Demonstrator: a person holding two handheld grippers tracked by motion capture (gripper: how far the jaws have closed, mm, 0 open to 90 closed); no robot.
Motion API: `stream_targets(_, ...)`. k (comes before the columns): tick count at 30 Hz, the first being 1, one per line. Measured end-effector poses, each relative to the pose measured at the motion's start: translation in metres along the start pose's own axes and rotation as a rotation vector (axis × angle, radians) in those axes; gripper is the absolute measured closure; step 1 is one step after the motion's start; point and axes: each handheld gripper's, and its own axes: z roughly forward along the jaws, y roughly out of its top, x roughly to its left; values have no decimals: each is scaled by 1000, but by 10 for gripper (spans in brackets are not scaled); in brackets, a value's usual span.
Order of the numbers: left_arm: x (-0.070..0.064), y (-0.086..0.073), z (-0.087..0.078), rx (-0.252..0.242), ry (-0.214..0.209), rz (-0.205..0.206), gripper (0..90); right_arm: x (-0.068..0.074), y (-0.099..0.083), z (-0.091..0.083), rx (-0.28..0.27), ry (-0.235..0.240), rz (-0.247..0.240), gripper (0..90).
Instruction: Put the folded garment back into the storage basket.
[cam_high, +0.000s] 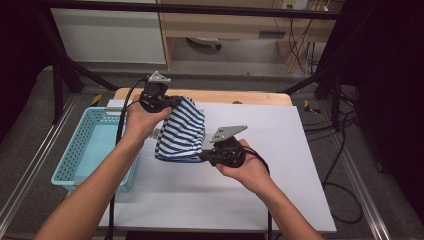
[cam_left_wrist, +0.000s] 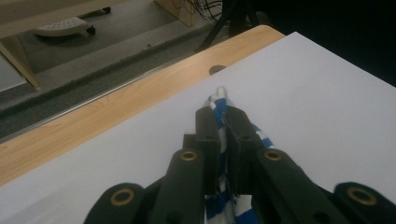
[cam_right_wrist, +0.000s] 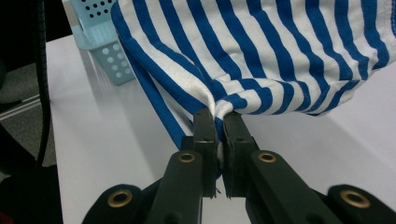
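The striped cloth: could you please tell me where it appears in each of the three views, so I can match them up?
High view: the striped cloth hangs at centre, held between both grippers above the white sheet.
Left gripper view: a pinched fold pokes out between the jaws, bottom centre.
Right gripper view: it spreads across the top, gathered into the jaws.
Shared landmark: the white sheet.

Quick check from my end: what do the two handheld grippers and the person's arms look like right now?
Both the left gripper and the right gripper are black, each topped by a grey three-cornered plate. Close up, the jaws are flat black bars on rounded black links with brass-coloured rivet rings. A black cable trails from the left gripper along the forearm. The forearms are bare: no sleeves, no gloves.
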Motion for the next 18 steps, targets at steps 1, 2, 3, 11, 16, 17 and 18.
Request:
stream_targets(1, 1, 0, -2, -1, 3, 0, 846, 0, 2, 1, -1, 4, 0, 867)
stream_targets(2, 3, 0, -3, 0, 5, 1, 846, 1, 4, 2, -2, 7, 0, 866)
stream_targets(3, 4, 0, -4, -1, 6, -1, 846, 1, 6, 4, -2, 7, -2, 866)
stream_targets(11, 15, -2, -17, -7, 16, 0, 846, 5, 17, 14, -1, 25, -13, 867)
stream_targets(16, 23, -4, -26, -16, 23, -5, 846, 7, 24, 21, -7, 33, -15, 867)
stream_targets(17, 25, -4, -27, -18, 24, -5, 846, 7, 26, 22, -5, 33, -17, 866)
stream_targets(18, 27, -5, -29, -19, 26, -7, 846, 8, 27, 23, -8, 34, -18, 866)
